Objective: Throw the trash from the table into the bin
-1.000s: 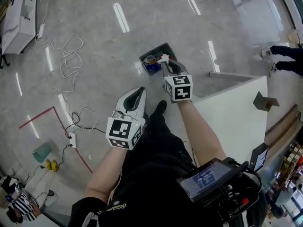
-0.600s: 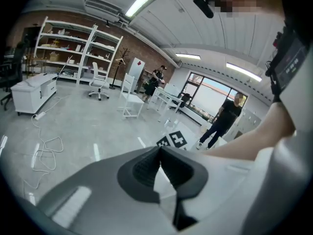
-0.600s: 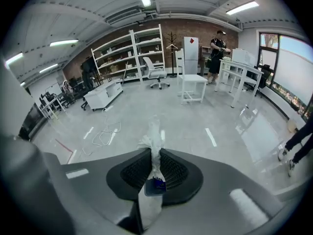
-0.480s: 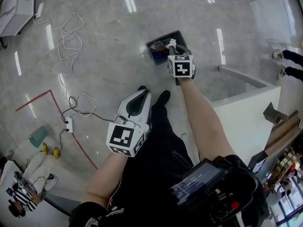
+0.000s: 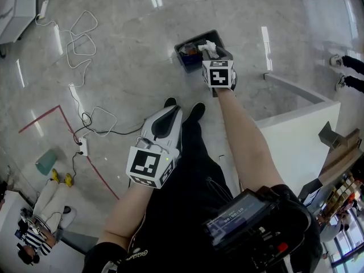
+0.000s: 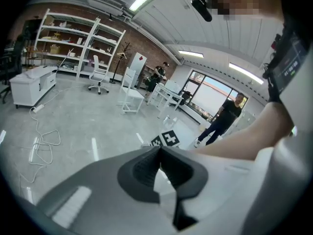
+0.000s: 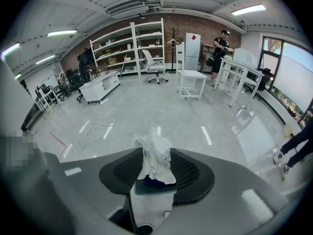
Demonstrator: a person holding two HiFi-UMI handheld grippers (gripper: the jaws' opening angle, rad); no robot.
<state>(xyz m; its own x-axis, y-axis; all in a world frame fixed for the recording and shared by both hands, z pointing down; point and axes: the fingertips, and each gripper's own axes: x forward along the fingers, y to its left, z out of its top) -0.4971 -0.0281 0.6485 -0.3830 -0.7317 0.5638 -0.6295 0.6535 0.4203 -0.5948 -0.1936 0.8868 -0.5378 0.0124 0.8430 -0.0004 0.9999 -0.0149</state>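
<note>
White cable point(image 5: 77, 50) loops over the grey floor well to the left of the bin point(image 5: 193, 40), so that side is open to swing through but poor for stepping. On the bin's near-left side the left gripper point(image 5: 169, 115) hangs with its jaws closed tip to tip on nothing. The bin itself is a dark, shallow tub on the floor with some rubbish in it.

Over its near-right part is the right gripper point(image 5: 213, 51), pointing steeply down. Its jaws have just been opening and stand about half apart. The crumpled paper point(image 7: 155, 156) sits between the pads, and I judge it loose rather than pinched. That wad looks feather-light, soft and springy. It would squash under any grip and can't break, but it may cling to the ribbed pads or drift as it drops. The bulky middle is the place to take it, and a low release suits it.

To the right of the bin stands the white table point(image 5: 296, 132), its corner edge close to the right forearm. Between that edge and the bin there looks to be room to lift straight up.
</note>
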